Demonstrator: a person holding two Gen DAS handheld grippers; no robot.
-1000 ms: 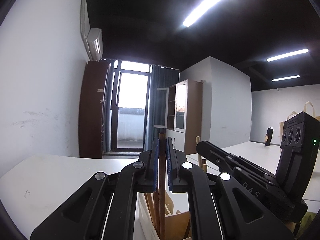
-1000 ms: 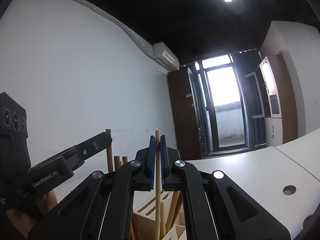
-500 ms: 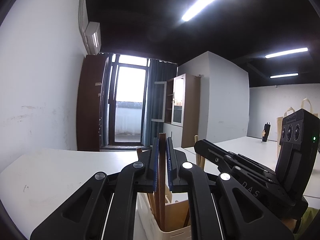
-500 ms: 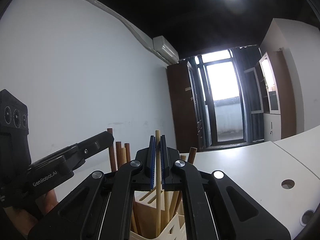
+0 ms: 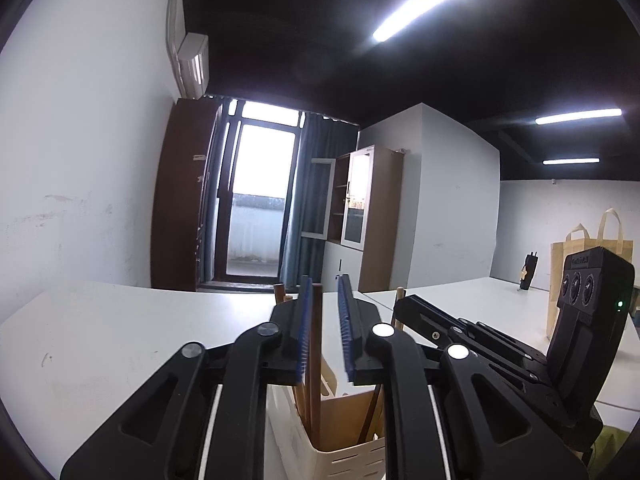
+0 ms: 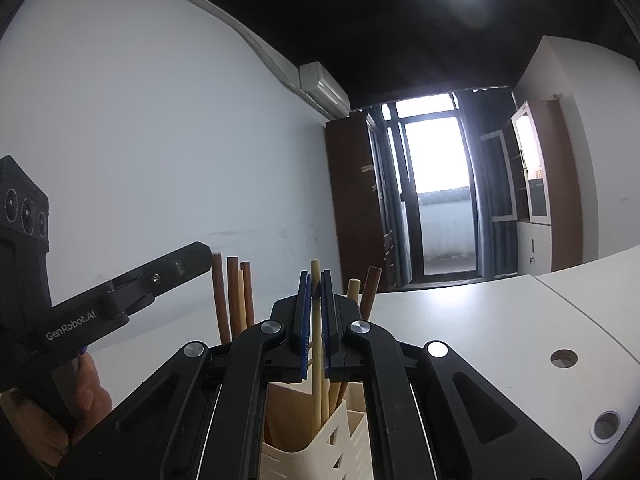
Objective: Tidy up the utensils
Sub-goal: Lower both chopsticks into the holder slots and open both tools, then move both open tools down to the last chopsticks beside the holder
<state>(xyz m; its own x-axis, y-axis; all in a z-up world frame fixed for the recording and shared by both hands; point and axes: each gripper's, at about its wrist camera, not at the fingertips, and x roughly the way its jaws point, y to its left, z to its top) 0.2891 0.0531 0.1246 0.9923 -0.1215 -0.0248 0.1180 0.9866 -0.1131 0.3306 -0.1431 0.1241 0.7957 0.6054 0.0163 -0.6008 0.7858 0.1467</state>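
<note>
Utensil handles stand upright in a cream-white slotted plastic caddy [image 5: 348,456] on the white counter [image 5: 120,344], and both grippers hang just above it. Seen from the left wrist, the left gripper [image 5: 323,332] has its blue-padded fingers [image 5: 305,332] parted to a moderate gap; a dark brown wooden handle [image 5: 316,360] rises between them, lying against the left pad and clear of the right one, so nothing is clamped. Its lower end drops into the caddy beside a tan cardboard-coloured divider [image 5: 344,420]. The right gripper [image 5: 480,344] shows to the right in the same view as a black body with a three-lens camera block. From the right wrist, the right gripper [image 6: 315,320] has its fingers [image 6: 304,320] drawn narrow around a pale light-wood stick [image 6: 316,344], whose tip stands above the pads and whose shaft runs down into the caddy [image 6: 344,436]; whether the pads actually press the stick I cannot tell, as thin slits of gap seem to show on either side. More brown and tan round handles [image 6: 234,296] stand in the caddy's left part, and two others [image 6: 362,292] lean to the right behind the fingers. The left gripper [image 6: 188,260] enters from the left of this view, held by a bare hand [image 6: 76,400].
</note>
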